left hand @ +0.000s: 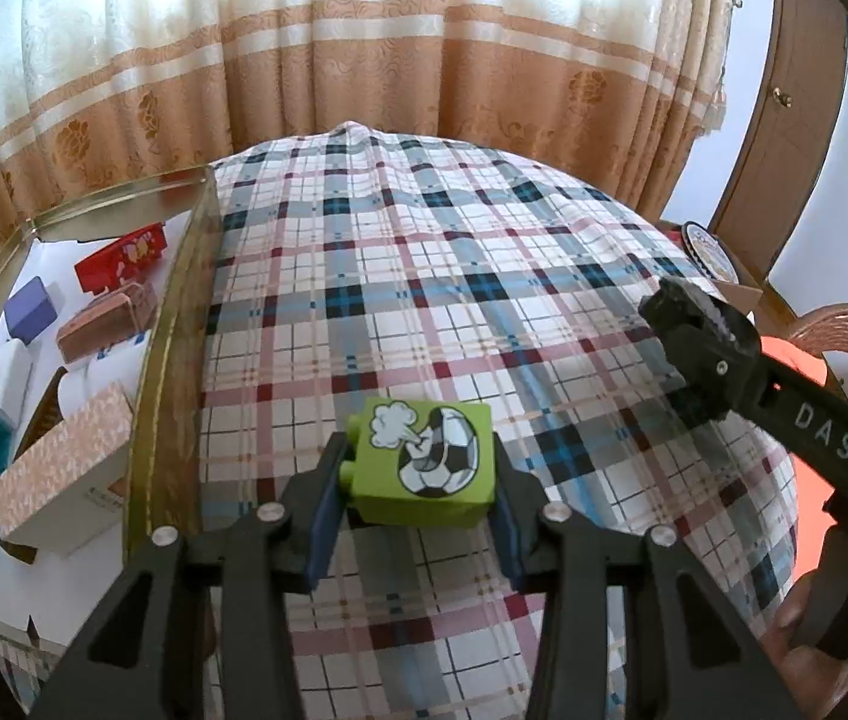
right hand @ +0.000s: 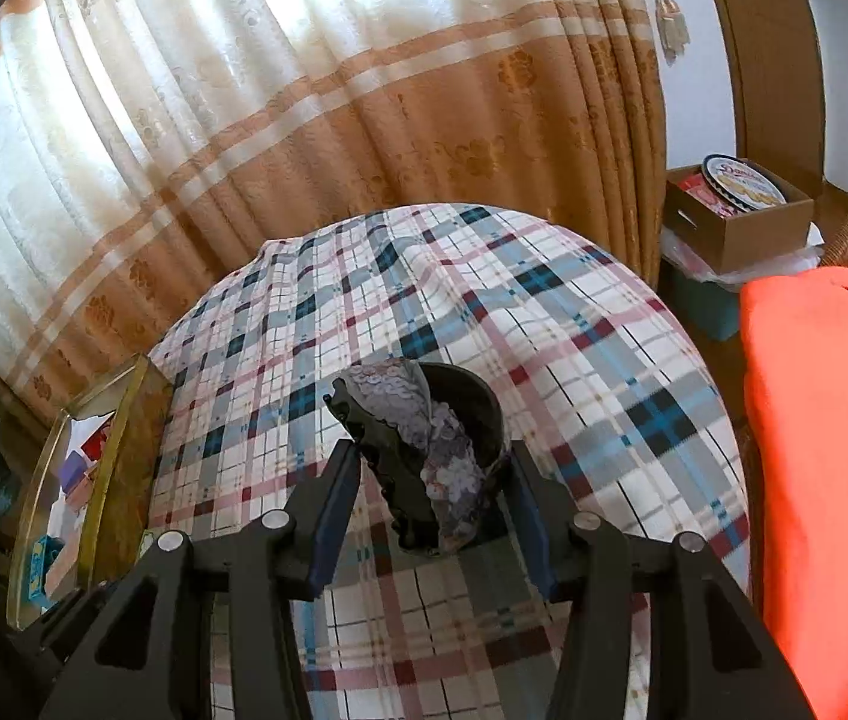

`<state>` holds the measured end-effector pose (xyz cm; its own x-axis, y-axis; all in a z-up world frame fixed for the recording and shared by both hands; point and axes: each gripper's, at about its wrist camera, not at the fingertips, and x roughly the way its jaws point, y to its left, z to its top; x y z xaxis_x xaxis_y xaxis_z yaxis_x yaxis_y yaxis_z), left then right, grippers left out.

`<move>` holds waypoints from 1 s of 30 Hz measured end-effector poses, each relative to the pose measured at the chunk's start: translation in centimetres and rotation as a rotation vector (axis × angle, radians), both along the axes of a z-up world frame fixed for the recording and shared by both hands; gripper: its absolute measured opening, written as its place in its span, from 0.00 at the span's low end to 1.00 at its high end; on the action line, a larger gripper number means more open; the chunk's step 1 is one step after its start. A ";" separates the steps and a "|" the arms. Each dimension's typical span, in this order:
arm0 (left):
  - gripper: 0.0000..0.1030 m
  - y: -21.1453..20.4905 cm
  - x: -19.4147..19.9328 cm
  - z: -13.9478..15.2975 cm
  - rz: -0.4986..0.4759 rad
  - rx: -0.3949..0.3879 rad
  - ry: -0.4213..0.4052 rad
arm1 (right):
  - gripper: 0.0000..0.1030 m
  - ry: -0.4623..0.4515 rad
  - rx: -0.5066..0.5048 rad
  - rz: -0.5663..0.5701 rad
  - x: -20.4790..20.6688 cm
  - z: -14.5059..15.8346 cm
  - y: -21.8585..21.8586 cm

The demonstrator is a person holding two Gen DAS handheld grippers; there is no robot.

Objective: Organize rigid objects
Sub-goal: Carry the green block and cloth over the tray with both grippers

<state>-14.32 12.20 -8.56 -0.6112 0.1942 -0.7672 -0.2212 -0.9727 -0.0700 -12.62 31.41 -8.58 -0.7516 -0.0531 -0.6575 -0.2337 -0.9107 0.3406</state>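
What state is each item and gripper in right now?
Green block: clamped in left gripper, above the plaid cloth.
Sequined hair clip: held in right gripper.
Gold tray: holding several blocks and boxes.
Red block: lying in the tray.

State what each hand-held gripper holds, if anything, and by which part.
The left hand-held gripper clamps the green football block by two opposite sides. The right hand-held gripper grips the sequined hair claw across its sides.
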 end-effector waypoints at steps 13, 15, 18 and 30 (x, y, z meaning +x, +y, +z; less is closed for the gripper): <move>0.41 -0.5 0.7 -0.2 0.010 -0.001 -0.004 | 0.50 -0.020 0.005 -0.027 1.3 -0.5 -0.3; 0.41 -0.4 0.9 -0.3 0.008 -0.005 -0.006 | 0.50 -0.021 0.006 -0.034 1.5 -0.5 -0.2; 0.41 -0.3 1.2 -0.5 0.003 -0.001 -0.012 | 0.50 -0.020 0.008 -0.034 1.9 -0.6 -0.4; 0.41 -0.7 1.8 0.3 0.000 -0.004 0.004 | 0.50 -0.019 0.012 -0.025 3.3 -0.4 -1.3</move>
